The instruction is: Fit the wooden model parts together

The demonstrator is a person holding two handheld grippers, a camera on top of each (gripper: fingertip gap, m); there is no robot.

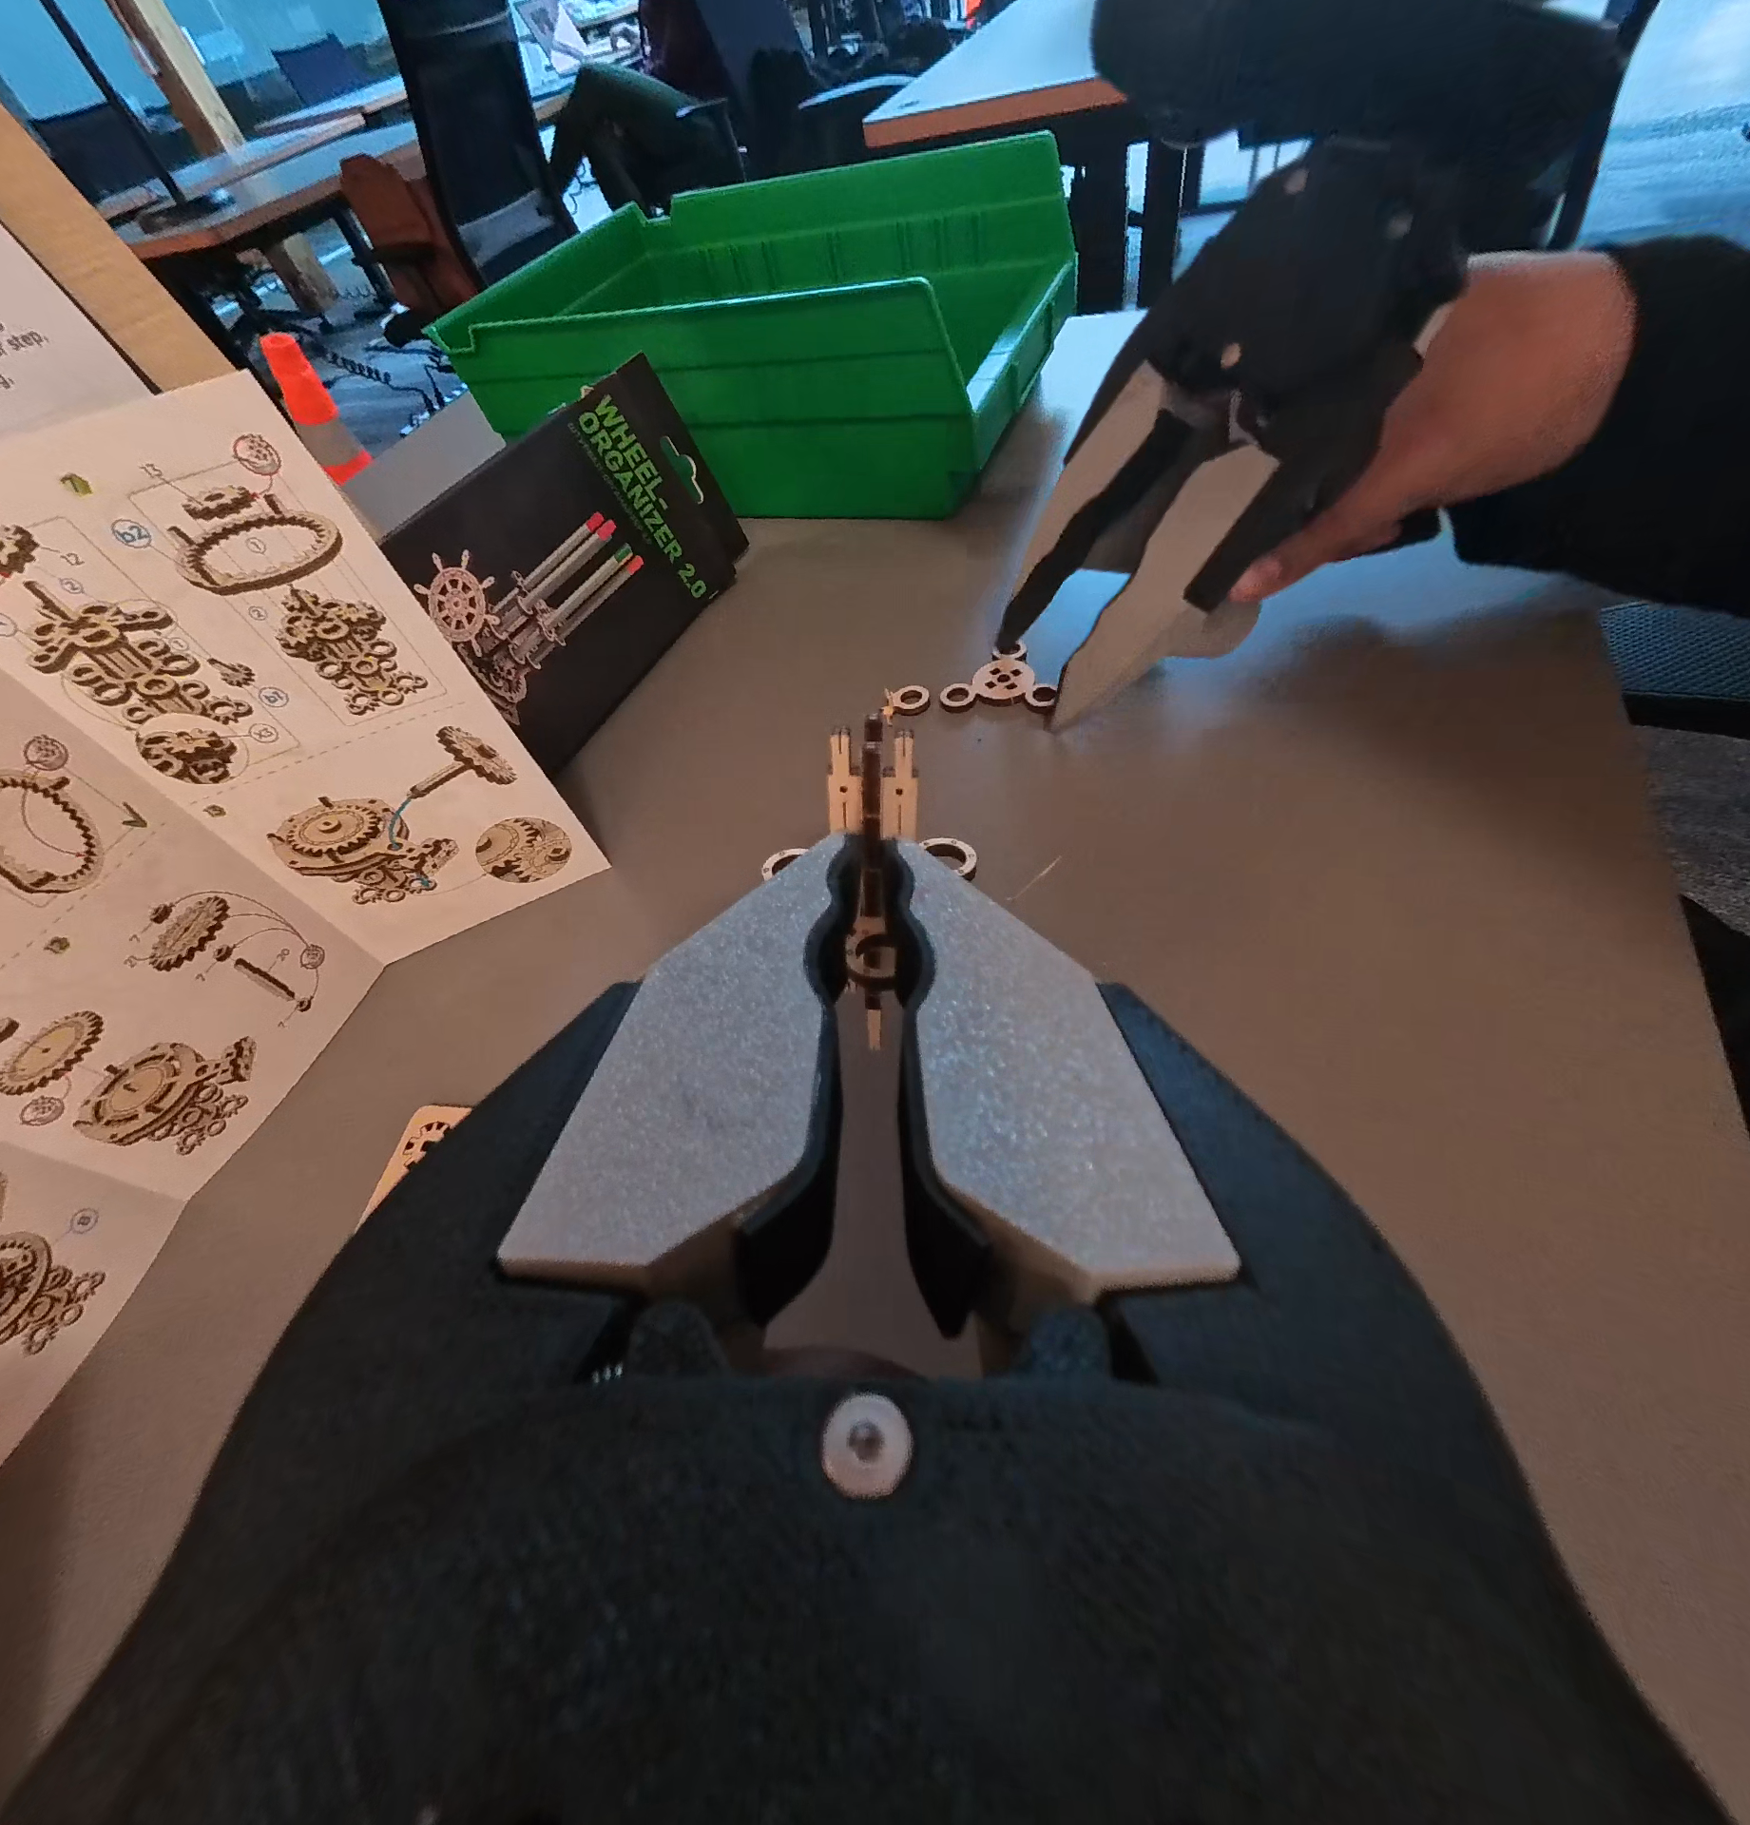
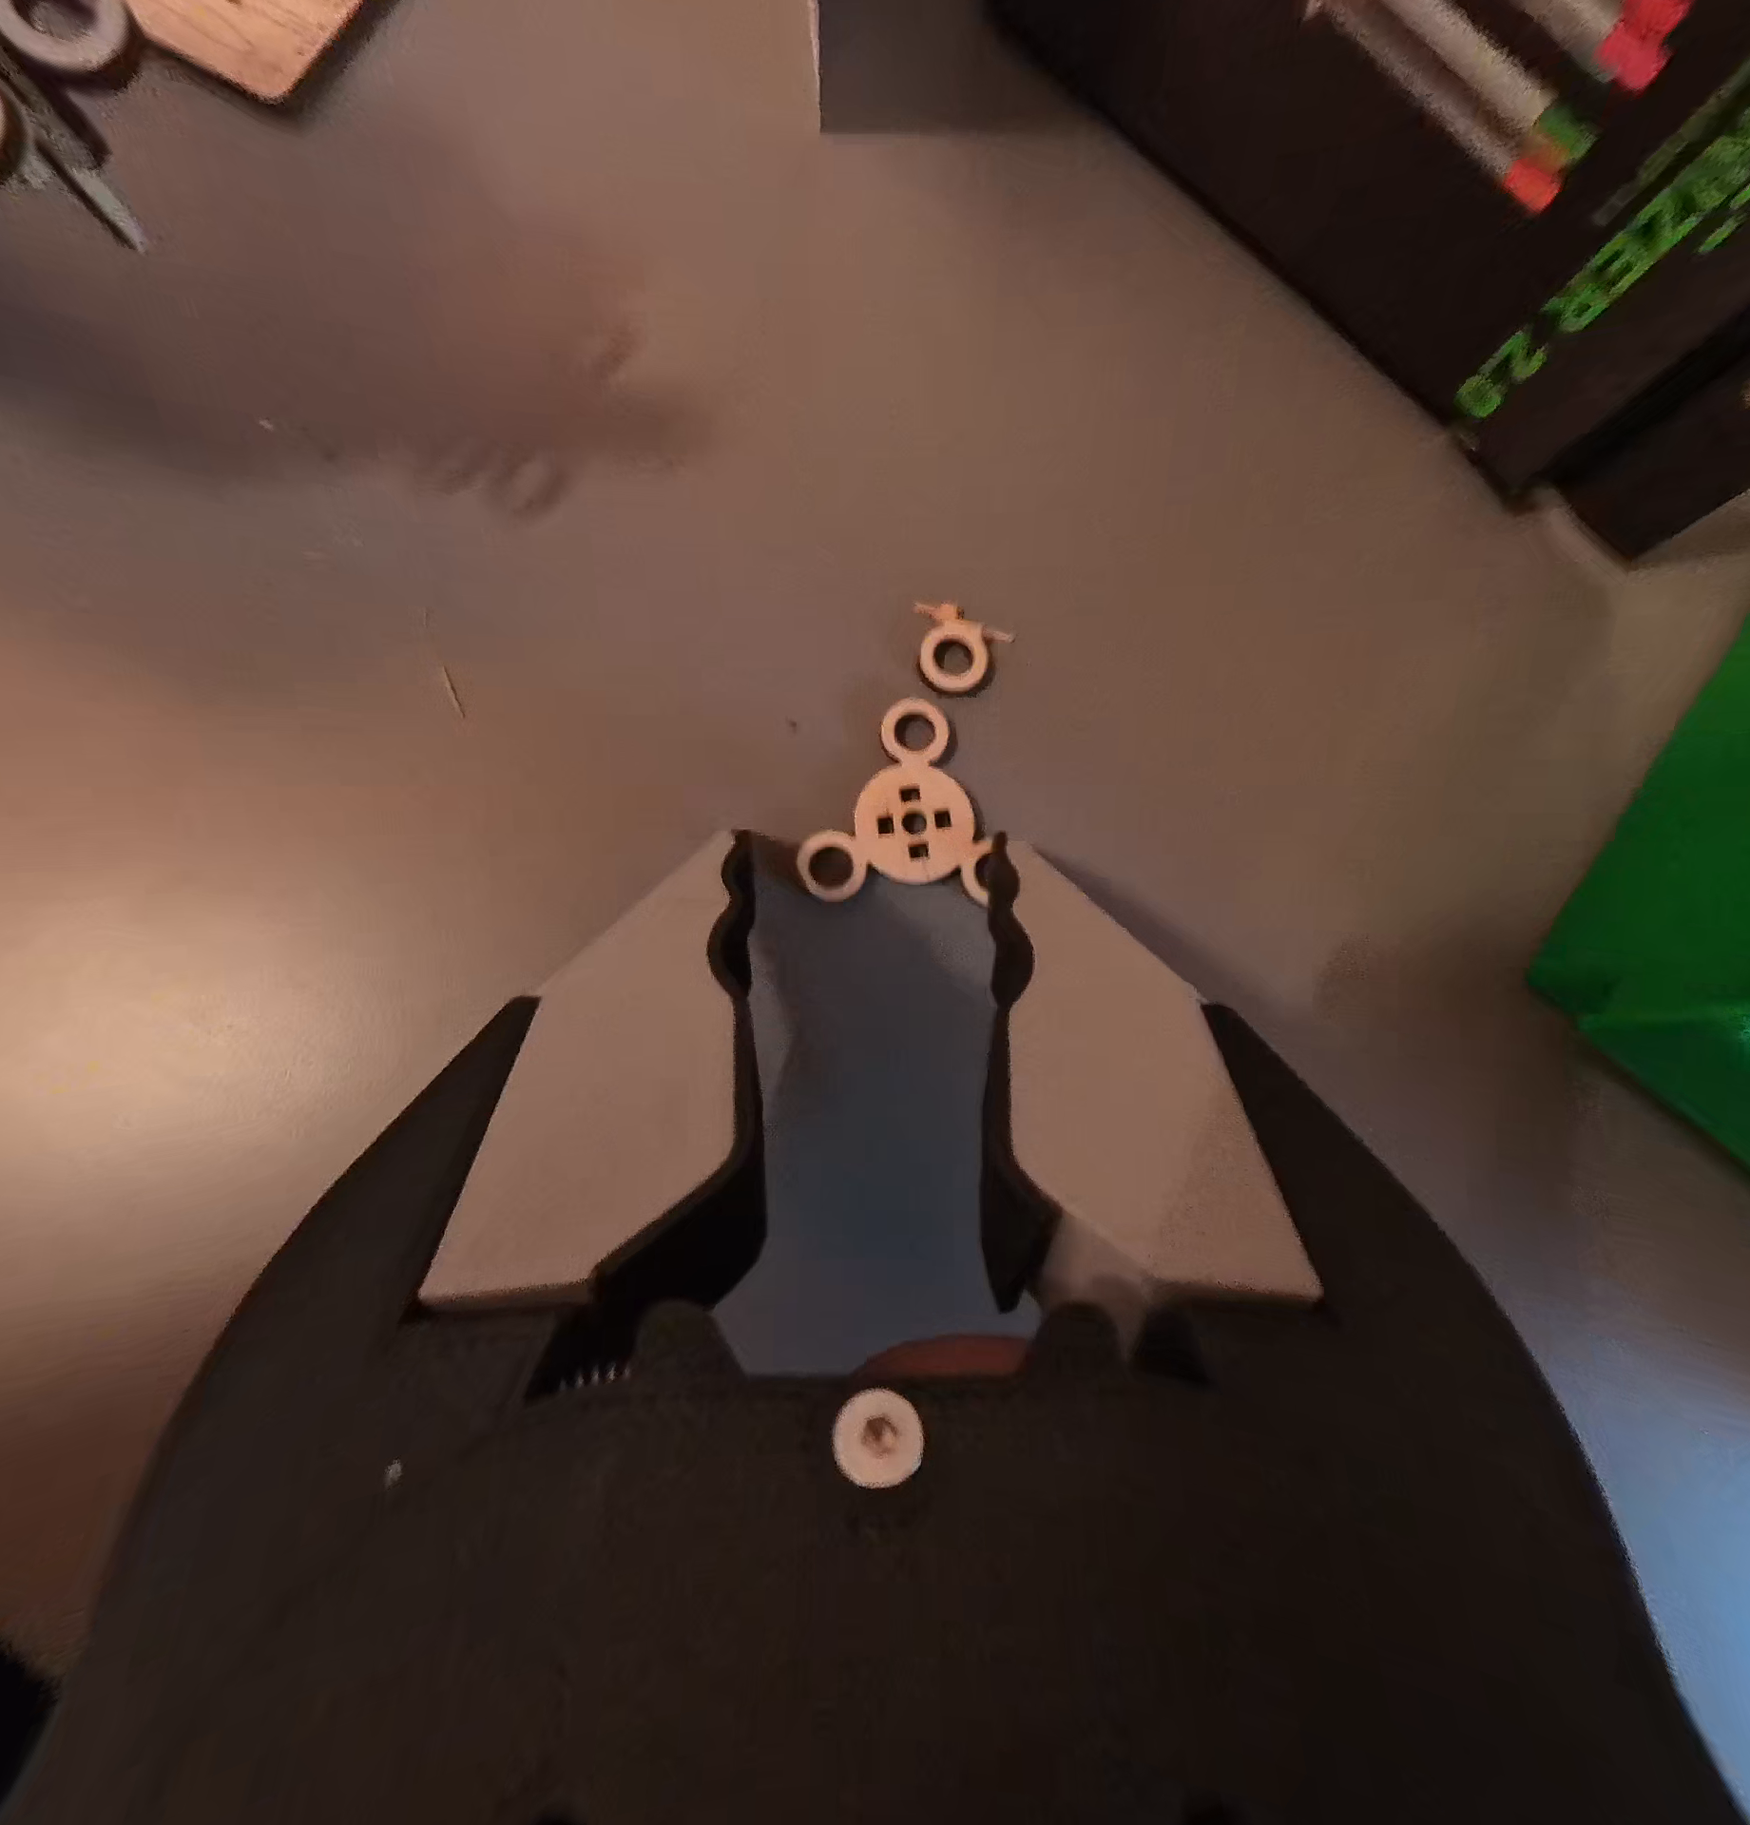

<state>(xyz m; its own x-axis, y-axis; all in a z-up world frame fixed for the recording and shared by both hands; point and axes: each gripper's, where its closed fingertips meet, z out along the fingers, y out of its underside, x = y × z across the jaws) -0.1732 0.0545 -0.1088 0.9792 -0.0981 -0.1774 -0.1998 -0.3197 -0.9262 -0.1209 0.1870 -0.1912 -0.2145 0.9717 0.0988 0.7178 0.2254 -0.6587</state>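
Nearest the left wrist camera, the left tool (image 1: 869,869), black-bodied with grey padded fingers, is closed tight on a slim upright wooden sub-assembly of pale and dark laser-cut strips (image 1: 871,790); its notched top stands clear above the fingertips, and small rings on it show at either side of them.

In the right wrist view, the right tool (image 2: 866,859) is parted to a middling width and points down at a flat pale wooden hub disc with square slots and three ring-shaped lobes (image 2: 912,823), which lies on the grey surface (image 2: 357,889). The tips sit over the two nearer lobes and seem to touch or nearly touch the surface. A small loose wooden ring (image 2: 953,664) lies just beyond the disc, apart from it.

The step in hand looks like picking up the hub disc so it can go onto the held stem. Next the fingers should close across the disc's edges, raise the thin piece cleanly, and line its central slots up with the notched top; a flat part on a smooth surface may slide rather than lift.

A green plastic bin (image 1: 801,326) stands at the far side of the surface; what shows of its inside holds nothing. Beside it stands a black kit box (image 1: 564,553), and an unfolded paper instruction sheet (image 1: 159,790) lies to the left.
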